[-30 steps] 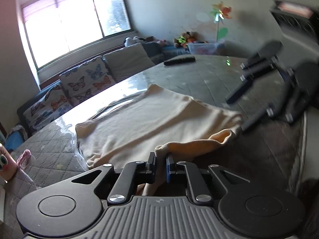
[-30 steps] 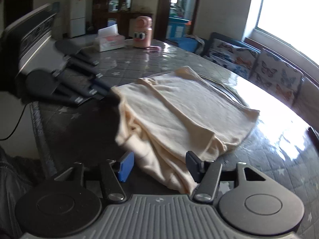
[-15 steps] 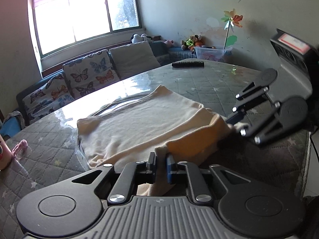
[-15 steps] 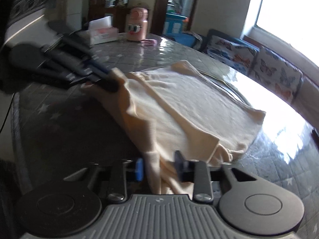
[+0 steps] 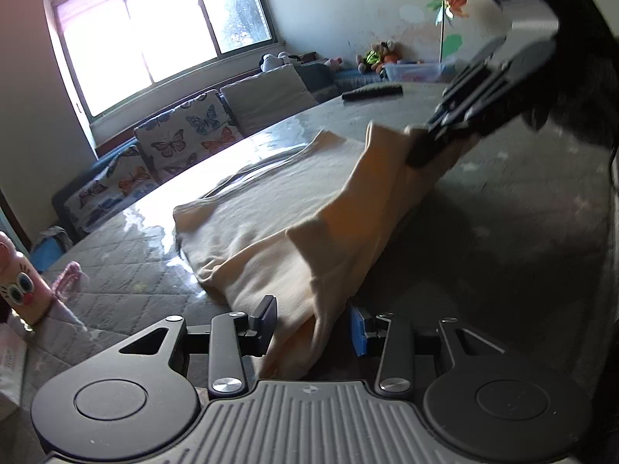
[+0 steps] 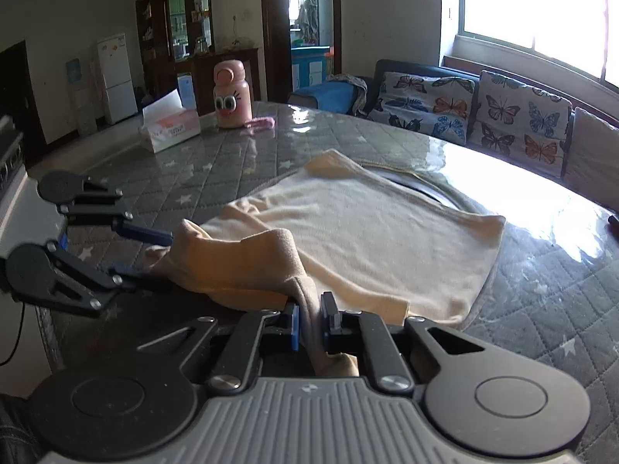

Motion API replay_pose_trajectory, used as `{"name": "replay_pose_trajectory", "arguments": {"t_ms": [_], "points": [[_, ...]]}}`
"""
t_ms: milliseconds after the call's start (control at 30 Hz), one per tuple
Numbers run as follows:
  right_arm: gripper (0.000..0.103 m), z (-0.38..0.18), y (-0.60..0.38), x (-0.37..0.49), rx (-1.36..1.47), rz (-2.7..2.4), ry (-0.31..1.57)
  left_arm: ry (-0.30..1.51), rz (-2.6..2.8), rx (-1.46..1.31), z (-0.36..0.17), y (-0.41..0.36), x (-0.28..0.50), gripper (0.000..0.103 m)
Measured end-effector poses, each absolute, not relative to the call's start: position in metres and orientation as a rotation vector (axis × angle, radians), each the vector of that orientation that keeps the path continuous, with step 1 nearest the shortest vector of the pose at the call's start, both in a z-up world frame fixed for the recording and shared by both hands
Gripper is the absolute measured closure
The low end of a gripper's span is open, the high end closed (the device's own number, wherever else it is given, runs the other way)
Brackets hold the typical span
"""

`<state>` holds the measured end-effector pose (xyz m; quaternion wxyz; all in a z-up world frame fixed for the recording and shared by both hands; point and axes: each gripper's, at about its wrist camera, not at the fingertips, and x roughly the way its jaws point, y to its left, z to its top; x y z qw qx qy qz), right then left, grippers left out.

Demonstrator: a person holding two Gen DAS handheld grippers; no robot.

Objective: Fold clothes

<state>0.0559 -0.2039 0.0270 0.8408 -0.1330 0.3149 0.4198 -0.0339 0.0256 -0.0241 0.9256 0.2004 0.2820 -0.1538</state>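
Two claws have swapped roles at the tabletop's near edge: the left claw is opening, its pads apparently clear of the cream garment, while the right claw is closing, pinching a lifted fold. Control likely passes rightward.

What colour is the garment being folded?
Pale cream-yellow, plain with no print: the garment shows best in the right wrist view.

I see a wide window that lets in strong daylight, and this light glares on the glossy quilted table. Under the window stands a sofa with butterfly cushions. Further back, I see a white fridge beside a dark wooden cabinet.
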Motion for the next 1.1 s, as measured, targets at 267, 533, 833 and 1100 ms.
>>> {"name": "replay_pose_trajectory", "arguments": {"t_ms": [267,533,833,1100], "points": [[0.098,0.028,-0.208,0.053,-0.25,0.864,0.649,0.549,-0.316,0.4,-0.018,0.032,-0.031,0.095],[0.099,0.046,-0.225,0.03,-0.213,0.883,0.602,0.491,-0.348,0.367,0.015,0.031,-0.061,0.097],[0.099,0.078,-0.262,-0.037,-0.145,0.959,0.582,0.484,-0.41,0.297,0.051,0.028,-0.128,0.097],[0.099,0.075,-0.256,-0.022,-0.141,0.923,0.603,0.483,-0.372,0.286,0.049,0.027,-0.092,0.097]]}}
